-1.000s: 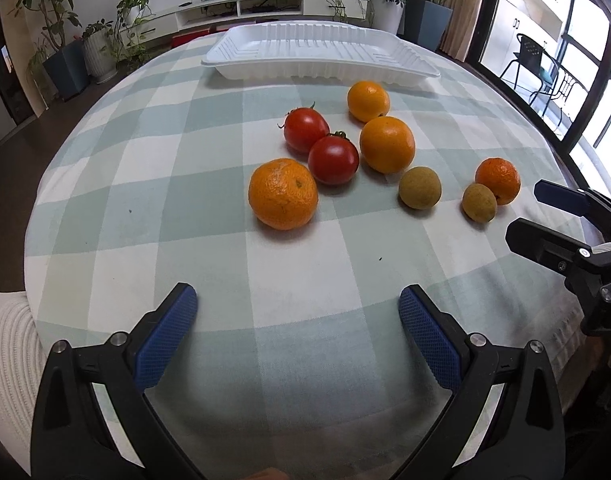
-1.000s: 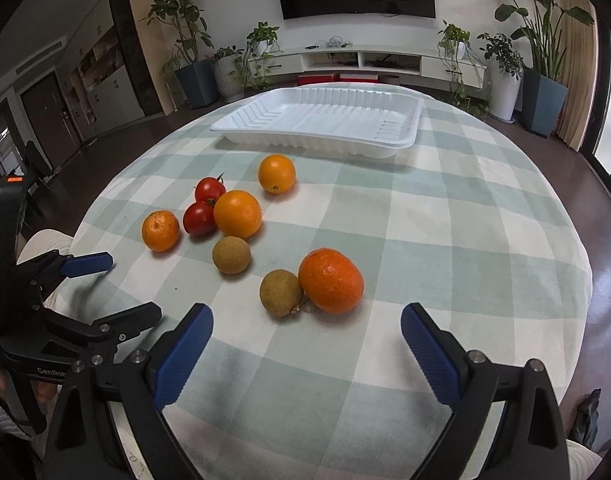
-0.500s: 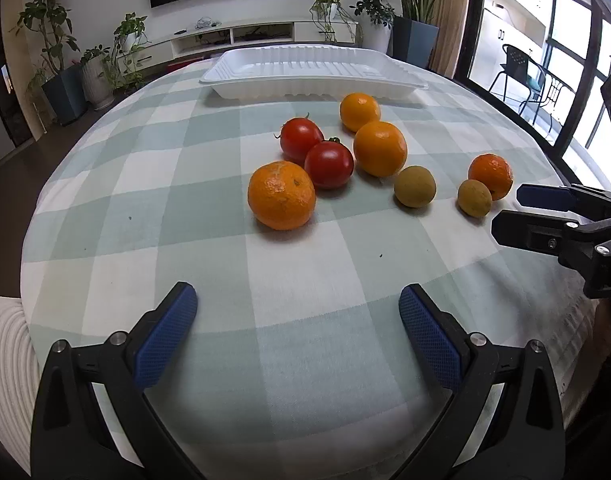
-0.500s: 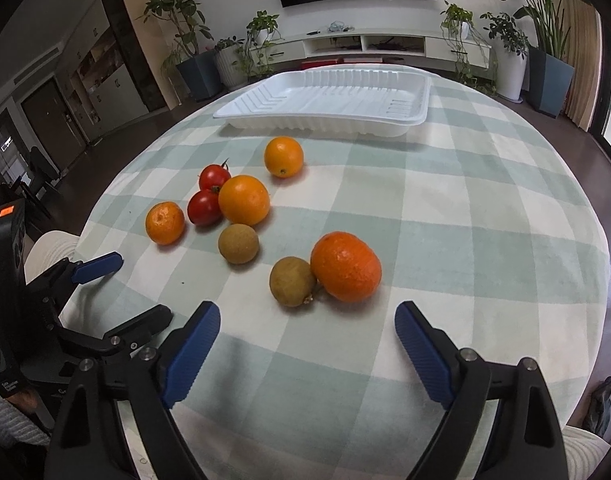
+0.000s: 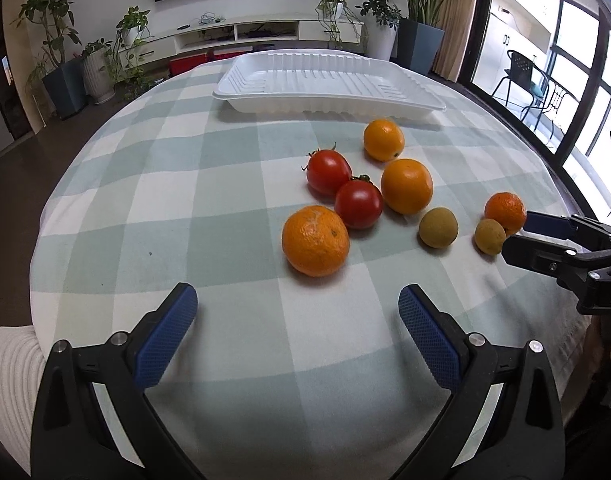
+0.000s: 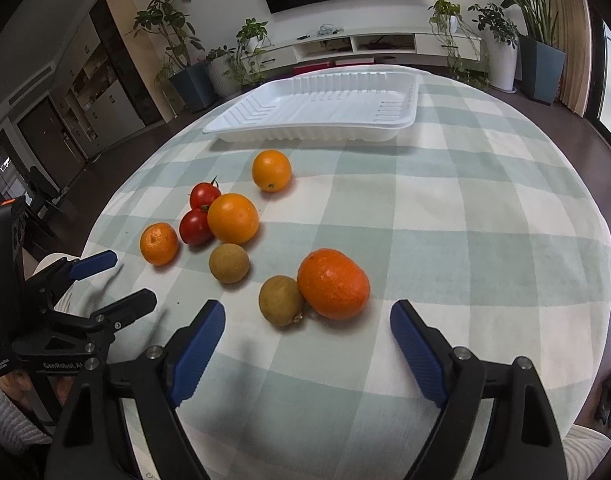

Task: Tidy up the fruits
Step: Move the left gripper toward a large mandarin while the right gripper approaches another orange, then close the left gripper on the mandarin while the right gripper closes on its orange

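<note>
Several fruits lie on the checked tablecloth: two tomatoes (image 5: 328,170), two oranges (image 5: 406,186), a large mandarin (image 5: 315,240), two brownish round fruits (image 5: 438,227) and a small mandarin (image 5: 504,212). A white tray (image 5: 325,106) stands empty behind them. My left gripper (image 5: 297,304) is open just short of the large mandarin. The jaws of my right gripper (image 6: 307,316) are closing, and the pads touch nothing. A mandarin (image 6: 333,282) and a brownish fruit (image 6: 281,300) sit right at its fingertips. The right gripper (image 5: 519,236) also shows beside those fruits in the left wrist view.
The round table's edge (image 6: 585,216) curves away on all sides. My left gripper (image 6: 125,278) hovers over the near left rim, with a sleeve below it. Potted plants (image 6: 173,40) and a low TV cabinet (image 6: 365,46) stand beyond the tray (image 6: 313,132).
Both grippers have edged forward, so the fruits sit closer to their fingertips. The right gripper's jaws have narrowed. No fruit has moved.
</note>
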Demonstrator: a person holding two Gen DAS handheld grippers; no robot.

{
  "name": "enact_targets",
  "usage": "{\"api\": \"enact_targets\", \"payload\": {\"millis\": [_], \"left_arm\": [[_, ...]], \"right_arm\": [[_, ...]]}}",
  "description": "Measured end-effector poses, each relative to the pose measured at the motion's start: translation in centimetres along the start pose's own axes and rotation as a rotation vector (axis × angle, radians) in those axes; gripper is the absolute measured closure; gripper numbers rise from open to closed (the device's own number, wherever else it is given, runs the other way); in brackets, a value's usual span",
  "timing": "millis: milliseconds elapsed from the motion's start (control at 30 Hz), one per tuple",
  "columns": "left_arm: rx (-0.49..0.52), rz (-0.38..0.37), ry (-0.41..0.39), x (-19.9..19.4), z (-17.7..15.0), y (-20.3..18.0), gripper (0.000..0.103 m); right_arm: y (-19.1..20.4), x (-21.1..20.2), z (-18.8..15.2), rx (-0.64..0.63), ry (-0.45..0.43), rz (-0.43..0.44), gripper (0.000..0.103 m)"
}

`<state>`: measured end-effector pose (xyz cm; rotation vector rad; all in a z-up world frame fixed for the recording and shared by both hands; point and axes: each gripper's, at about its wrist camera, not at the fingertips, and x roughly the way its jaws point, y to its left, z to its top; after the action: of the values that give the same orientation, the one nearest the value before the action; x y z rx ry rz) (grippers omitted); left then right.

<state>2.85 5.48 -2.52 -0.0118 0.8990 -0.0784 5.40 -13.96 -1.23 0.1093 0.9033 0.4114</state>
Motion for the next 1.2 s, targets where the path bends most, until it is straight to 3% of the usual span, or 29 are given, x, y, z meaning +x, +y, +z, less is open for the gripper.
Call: {"api": "enact_targets", "payload": {"millis": [200,333,833,1200], "left_arm": [[-0.006,-0.021,0.005,0.7,1.0,0.1,0.006],[-0.007,-0.03,0.018,1.4,1.4,0.1,0.017],[0.009,-0.031,0.017,2.7,2.1,0.3,0.028],[0.022,-0.027,0.004,2.9,2.3,0.4,0.053]], "right_arm": [[-0.7,0.2,0.4,0.035,-0.004,0.011,0.022],[-1.5,0.5,0.6,0.084,0.003,0.026,0.027],[-2.6,0.6,1.0,0.137,-0.009,0.055,0.039],[-3.2,0.5,0.9,0.172,-0.01,0.104,0.054]]}}
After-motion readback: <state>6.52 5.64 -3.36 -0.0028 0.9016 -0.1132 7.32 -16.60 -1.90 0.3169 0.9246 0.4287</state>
